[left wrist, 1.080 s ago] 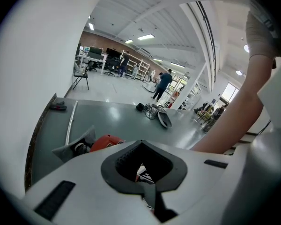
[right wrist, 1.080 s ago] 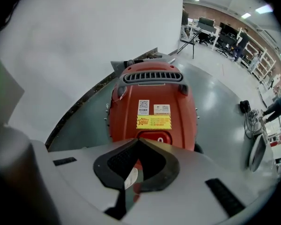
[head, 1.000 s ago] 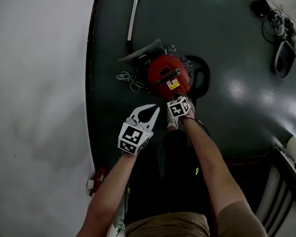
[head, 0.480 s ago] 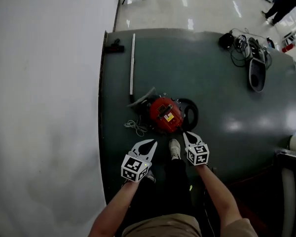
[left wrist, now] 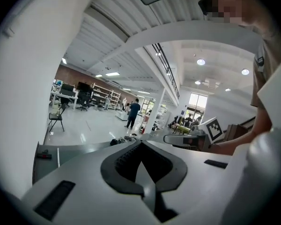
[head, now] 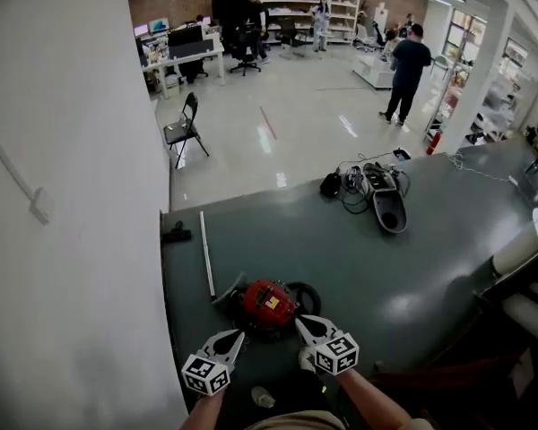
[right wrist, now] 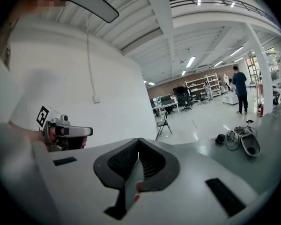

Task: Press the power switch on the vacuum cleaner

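A white wall (head: 72,195) fills the left of the head view. Beside it a dark green mat (head: 430,267) covers the near floor, with a pale, shiny hall floor (head: 296,124) beyond. Shelves (head: 309,3) line the far wall, their contents too small to make out. A person (head: 403,74) stands well off on the hall floor, and a black chair (head: 184,128) stands nearer the wall.

The red vacuum (head: 267,305) sits on the mat close to the wall, its black hose (head: 307,296) curled at its right. Its tube (head: 206,253) lies on the mat, running away from it. A heap of cables (head: 359,182) lies at the mat's far edge.

The left gripper (head: 236,336) and right gripper (head: 300,322) show just below the vacuum. Both point out across the hall, jaws together with nothing between them.
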### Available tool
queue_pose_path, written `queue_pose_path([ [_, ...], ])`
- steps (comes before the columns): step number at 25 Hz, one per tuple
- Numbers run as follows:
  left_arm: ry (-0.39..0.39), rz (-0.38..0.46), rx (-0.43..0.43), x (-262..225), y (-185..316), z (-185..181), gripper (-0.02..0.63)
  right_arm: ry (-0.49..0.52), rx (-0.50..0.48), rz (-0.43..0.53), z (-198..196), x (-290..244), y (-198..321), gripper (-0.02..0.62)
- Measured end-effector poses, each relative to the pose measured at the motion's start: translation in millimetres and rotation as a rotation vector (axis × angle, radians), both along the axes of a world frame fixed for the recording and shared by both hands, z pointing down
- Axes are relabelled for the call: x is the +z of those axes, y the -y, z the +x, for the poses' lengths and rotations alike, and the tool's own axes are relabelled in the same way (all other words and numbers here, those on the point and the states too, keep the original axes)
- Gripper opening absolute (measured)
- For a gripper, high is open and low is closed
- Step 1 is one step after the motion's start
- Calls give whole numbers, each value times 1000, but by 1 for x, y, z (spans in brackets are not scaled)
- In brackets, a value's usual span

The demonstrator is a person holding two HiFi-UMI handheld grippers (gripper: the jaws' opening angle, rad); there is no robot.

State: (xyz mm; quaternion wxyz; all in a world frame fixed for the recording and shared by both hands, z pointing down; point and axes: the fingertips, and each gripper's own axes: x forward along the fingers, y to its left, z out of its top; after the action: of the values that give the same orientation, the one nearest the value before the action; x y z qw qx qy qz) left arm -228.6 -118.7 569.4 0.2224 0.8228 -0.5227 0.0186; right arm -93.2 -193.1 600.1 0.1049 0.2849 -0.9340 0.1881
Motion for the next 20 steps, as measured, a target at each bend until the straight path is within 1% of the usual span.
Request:
queue_pose_path([
  [3,6,61,11,-31,-25,1,5,9,-5,76,14,-46,-22,12],
  [10,9,156,70,-72,-45,25,5,17,36,214,58,-124,-45,12],
  [13,3,191,83,-91,-56,47,5,11,72,275,89,-147,-58,12],
  [16,4,202,84,-104,-60,74,6,-6,114,345,127,-166,-68,12],
  [20,10,211,83,-108,-71,107,6,-20,142,356,175,-166,-88,12],
])
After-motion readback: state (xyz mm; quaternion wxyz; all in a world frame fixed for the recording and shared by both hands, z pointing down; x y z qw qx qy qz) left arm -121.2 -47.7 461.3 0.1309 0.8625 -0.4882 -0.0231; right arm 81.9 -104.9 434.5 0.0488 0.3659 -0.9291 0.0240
